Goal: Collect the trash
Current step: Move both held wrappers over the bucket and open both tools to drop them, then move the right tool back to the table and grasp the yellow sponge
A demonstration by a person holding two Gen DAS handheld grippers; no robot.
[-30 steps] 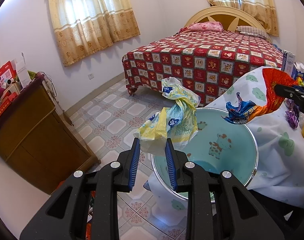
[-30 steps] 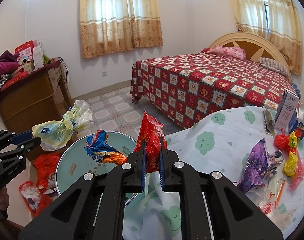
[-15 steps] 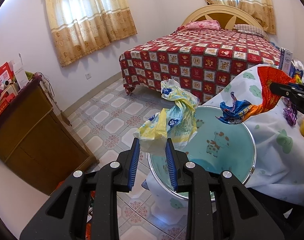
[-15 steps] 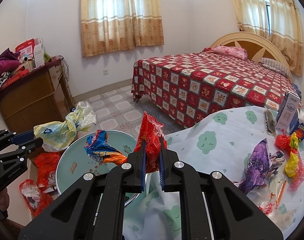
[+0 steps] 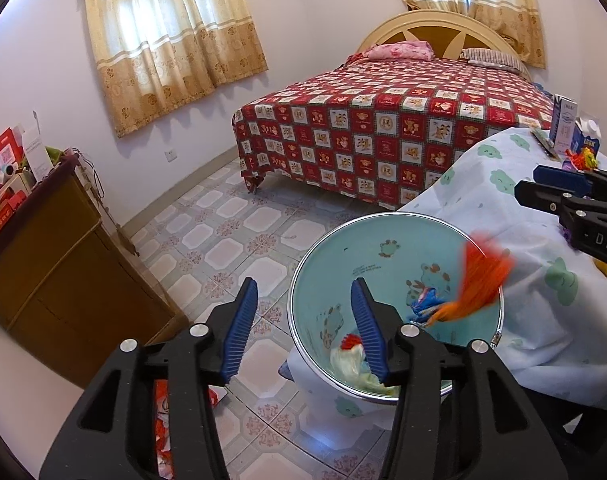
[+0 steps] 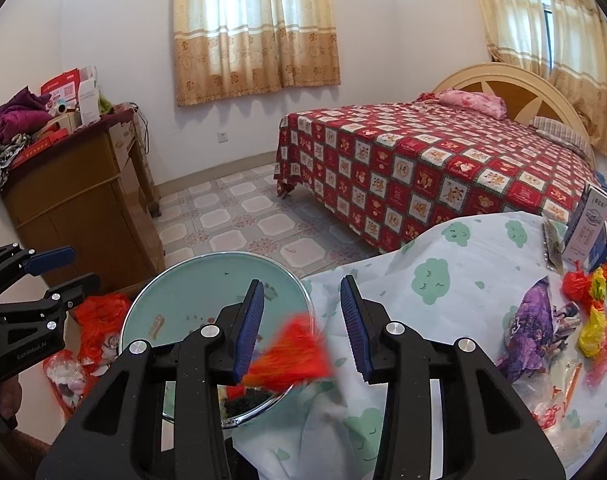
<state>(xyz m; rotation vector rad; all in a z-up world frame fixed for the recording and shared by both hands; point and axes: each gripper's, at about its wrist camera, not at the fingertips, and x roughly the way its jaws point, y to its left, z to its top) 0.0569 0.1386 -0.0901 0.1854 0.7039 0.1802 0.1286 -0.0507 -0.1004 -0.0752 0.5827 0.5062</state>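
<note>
My left gripper (image 5: 303, 324) is open and empty over the near-left rim of the teal bin (image 5: 331, 256). The yellow plastic bag (image 5: 349, 364) lies at the bin's bottom. My right gripper (image 6: 301, 322) is open too; the red-orange wrapper (image 6: 293, 354) is a blur falling below it over the bin (image 6: 207, 280). In the left wrist view the same wrapper (image 5: 479, 280) drops inside the bin's right side, beside the right gripper (image 5: 543, 188). More trash lies on the cloth-covered table: a purple wrapper (image 6: 531, 328) and red and yellow bags (image 6: 589, 300).
The table (image 6: 463, 264) with a cloud-print cloth is at right, with cartons (image 6: 589, 224) at its far edge. A wooden cabinet (image 6: 83, 200) stands left of the bin, red bags (image 6: 99, 316) on the floor by it. A bed (image 6: 423, 160) lies beyond on tiled floor.
Both grippers have opened. The yellow bag has dropped from the left gripper into the bin; the red-orange wrapper has left the right gripper and is falling.
</note>
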